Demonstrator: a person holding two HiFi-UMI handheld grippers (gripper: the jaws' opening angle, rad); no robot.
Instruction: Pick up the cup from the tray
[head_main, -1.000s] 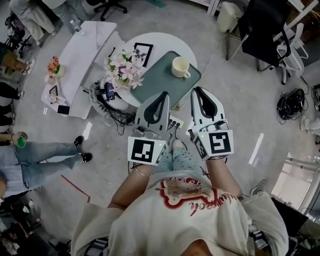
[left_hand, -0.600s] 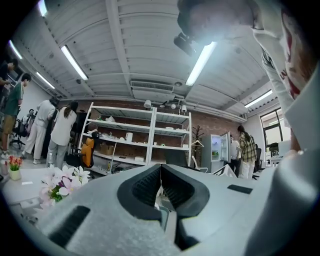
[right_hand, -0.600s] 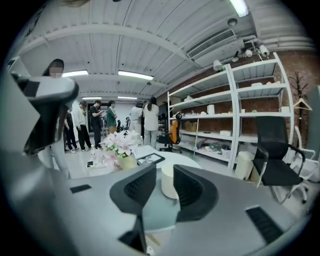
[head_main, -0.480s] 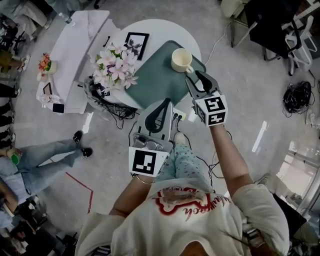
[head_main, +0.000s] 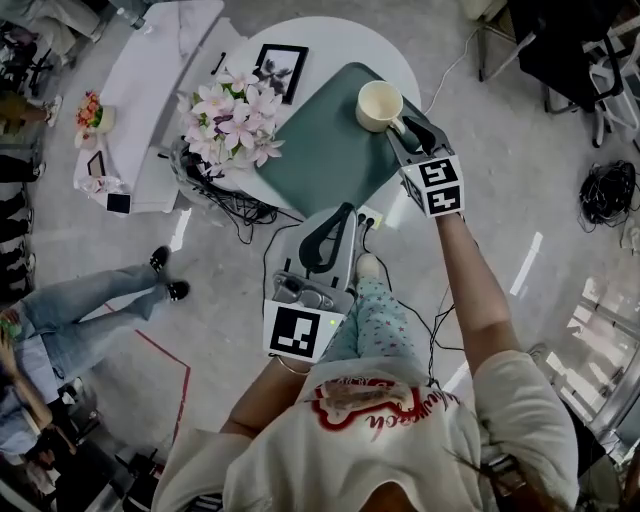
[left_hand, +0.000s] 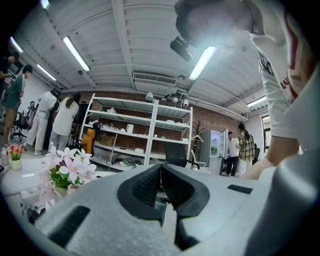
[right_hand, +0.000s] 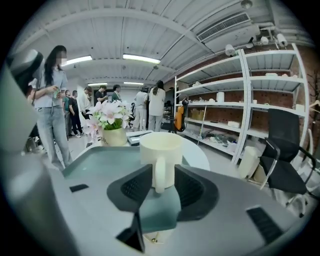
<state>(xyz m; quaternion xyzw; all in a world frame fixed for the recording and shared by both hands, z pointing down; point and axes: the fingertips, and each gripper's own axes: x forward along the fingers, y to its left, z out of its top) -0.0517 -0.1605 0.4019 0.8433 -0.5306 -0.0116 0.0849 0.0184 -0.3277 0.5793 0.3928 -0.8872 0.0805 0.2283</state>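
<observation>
Cup (right_hand: 160, 147) handle btwn 2 spread jaws of R tongs (right_hand: 163, 175).

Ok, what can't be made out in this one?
Right gripper view: the right gripper's own jaws cover the cup's base, so on or off the tray is unclear.
Head view: the right gripper covers part of the cup's handle; the framed picture is too small to read.
Left gripper view: the left gripper's body fills the bottom; no cup in frame.
</observation>
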